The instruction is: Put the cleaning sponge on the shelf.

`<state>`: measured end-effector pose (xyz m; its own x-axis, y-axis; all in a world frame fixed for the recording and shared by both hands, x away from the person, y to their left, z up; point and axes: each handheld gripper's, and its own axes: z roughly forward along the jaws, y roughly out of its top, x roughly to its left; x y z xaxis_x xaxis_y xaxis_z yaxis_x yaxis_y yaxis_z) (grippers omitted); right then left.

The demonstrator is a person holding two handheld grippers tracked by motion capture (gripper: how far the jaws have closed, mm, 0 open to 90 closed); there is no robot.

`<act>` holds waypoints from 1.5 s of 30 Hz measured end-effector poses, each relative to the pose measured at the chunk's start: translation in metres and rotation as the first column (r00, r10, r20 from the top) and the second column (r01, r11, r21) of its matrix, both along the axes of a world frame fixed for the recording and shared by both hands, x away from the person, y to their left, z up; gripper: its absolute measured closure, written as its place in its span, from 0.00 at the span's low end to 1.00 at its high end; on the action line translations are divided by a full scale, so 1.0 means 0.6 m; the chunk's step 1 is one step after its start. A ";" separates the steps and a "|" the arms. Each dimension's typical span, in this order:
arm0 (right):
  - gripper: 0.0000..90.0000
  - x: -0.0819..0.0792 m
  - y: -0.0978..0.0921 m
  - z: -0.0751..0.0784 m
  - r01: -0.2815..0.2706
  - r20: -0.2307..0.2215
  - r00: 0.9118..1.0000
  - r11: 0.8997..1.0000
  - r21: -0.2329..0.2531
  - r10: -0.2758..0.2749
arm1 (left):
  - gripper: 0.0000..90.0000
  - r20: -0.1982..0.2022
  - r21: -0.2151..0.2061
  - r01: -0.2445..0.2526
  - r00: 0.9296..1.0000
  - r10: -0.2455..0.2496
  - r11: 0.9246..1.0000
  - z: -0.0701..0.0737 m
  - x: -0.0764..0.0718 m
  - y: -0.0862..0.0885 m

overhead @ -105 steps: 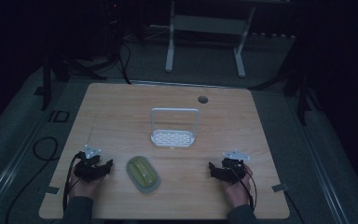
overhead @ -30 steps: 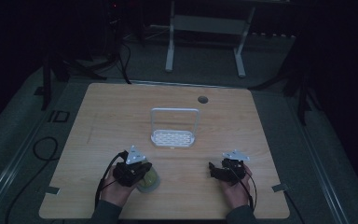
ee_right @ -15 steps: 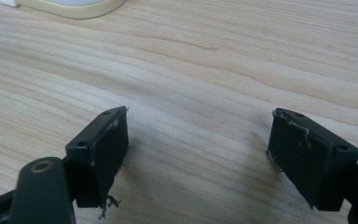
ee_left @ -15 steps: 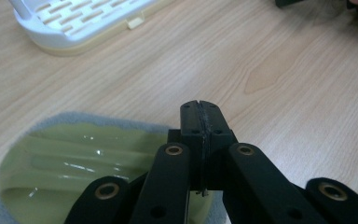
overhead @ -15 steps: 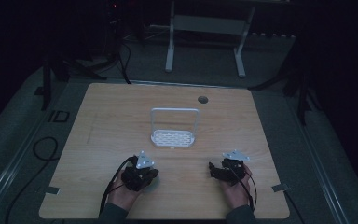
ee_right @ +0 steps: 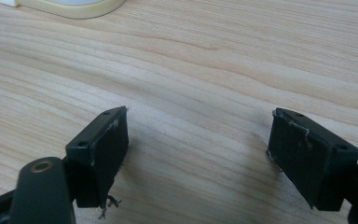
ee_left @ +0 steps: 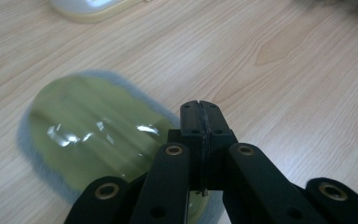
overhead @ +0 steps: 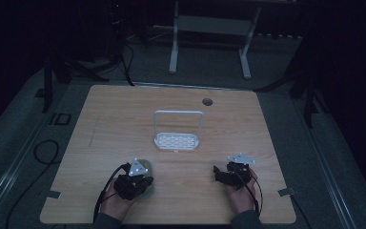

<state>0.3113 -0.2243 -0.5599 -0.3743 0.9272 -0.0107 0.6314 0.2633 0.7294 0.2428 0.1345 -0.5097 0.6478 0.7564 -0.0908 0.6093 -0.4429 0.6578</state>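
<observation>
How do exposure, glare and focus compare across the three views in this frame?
High view: dim and underexposed, the surroundings of the wooden table almost black. Left gripper view: bright, with glare patches on the glossy yellow-green oval lid, whose edge is blurred. Right gripper view: bright, wood grain sharp, the near black jaws slightly soft.

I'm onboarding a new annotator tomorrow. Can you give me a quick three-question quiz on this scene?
1. True or false: the right tongs are open.
2. Over which object do the left tongs sit? A) the white rack B) the yellow-green lidded dish C) the table's round hole
3. The rack stands on the wooden ____.

Key: 1 true; 2 B; 3 table.
</observation>
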 end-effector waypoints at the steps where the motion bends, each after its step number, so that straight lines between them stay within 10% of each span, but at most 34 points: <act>1: 0.22 0.000 0.000 0.000 0.001 0.000 1.000 1.000 0.001 -0.001 | 1.00 0.000 -0.003 -0.007 1.000 0.007 1.000 0.000 -0.001 0.005; 17: 0.22 0.000 0.000 0.000 0.000 0.000 1.000 1.000 0.000 0.000 | 0.99 -0.005 0.022 -0.035 0.999 0.035 0.999 0.004 -0.010 0.055; 29: 0.22 0.000 0.000 0.000 0.000 0.000 1.000 1.000 0.000 0.000 | 0.89 0.008 -0.083 -0.053 0.999 0.054 0.995 0.036 -0.002 0.086; 45: 0.22 0.000 0.000 0.000 0.000 0.000 1.000 1.000 0.001 0.000 | 0.64 -0.003 -0.002 -0.103 0.995 0.103 0.995 0.042 0.022 0.080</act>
